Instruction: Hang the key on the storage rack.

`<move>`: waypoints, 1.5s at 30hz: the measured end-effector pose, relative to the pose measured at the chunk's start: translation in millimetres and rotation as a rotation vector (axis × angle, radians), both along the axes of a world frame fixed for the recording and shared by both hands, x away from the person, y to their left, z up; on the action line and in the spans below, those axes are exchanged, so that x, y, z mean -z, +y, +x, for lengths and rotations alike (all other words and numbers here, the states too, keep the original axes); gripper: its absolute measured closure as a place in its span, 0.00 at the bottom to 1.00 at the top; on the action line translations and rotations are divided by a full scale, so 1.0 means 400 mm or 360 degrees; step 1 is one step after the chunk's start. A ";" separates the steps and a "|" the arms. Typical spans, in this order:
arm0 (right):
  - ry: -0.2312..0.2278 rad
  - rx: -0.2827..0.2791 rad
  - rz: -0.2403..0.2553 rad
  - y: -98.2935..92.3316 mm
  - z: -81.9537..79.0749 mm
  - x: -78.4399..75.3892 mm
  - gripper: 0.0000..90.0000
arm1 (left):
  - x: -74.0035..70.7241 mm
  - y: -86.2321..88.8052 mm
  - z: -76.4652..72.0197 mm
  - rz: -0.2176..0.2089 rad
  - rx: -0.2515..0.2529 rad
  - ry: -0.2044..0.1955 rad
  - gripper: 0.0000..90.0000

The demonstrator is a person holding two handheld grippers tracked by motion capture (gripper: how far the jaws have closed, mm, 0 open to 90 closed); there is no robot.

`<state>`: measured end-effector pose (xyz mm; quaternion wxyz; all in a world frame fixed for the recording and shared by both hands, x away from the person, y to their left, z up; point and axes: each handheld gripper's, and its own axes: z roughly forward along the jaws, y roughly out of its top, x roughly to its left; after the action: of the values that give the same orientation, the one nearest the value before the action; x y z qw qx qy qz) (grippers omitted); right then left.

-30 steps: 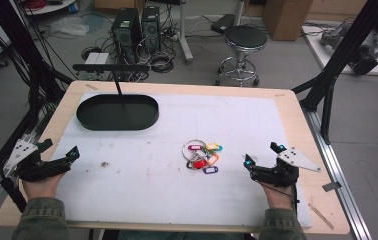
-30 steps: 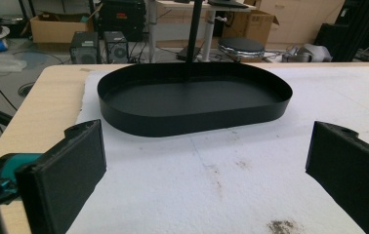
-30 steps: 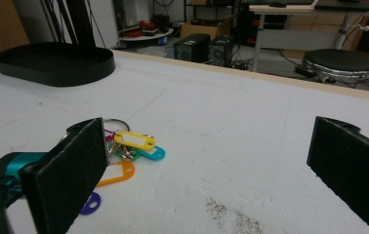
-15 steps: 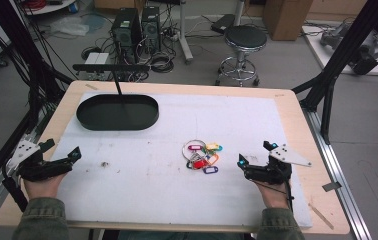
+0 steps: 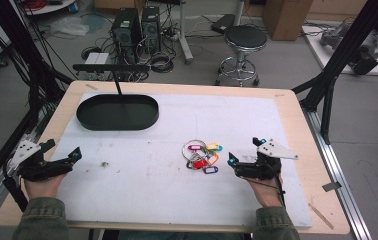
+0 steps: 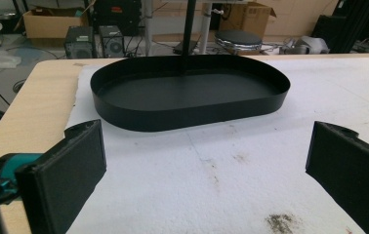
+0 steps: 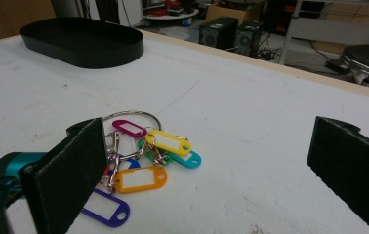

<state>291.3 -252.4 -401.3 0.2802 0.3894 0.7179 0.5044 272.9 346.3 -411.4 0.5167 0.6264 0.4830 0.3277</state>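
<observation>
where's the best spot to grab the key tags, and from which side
Probably the metal ring at the far end of the key tags: it is the one part that ties the whole bunch together, while the plastic tags fan out loose and flat on the mat. The open right tongs sit just right of the bunch, so come from that side and close across the ring's wire.

black grippers [image 5: 237,161] | teal accents | grey plate [image 5: 275,148] | olive sleeves [image 5: 41,220]
</observation>
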 end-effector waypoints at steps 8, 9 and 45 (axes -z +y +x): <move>0.0034 -0.0040 -0.0013 0.021 0.017 0.002 0.00 | 0.000 0.000 0.001 0.0000 -0.0001 0.0000 0.02; 0.0029 -0.0045 -0.0027 0.022 0.021 0.002 0.00 | 0.000 0.000 0.001 0.0002 0.0002 -0.0001 0.02; 0.0253 -0.0257 -0.0255 0.123 0.125 0.033 0.00 | 0.003 -0.007 0.005 0.0030 0.0028 0.0017 0.02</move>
<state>341.1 -203.1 -414.5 0.2110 0.3454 0.8048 0.4341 275.0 343.7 -412.7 0.5110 0.6372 0.4772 0.3243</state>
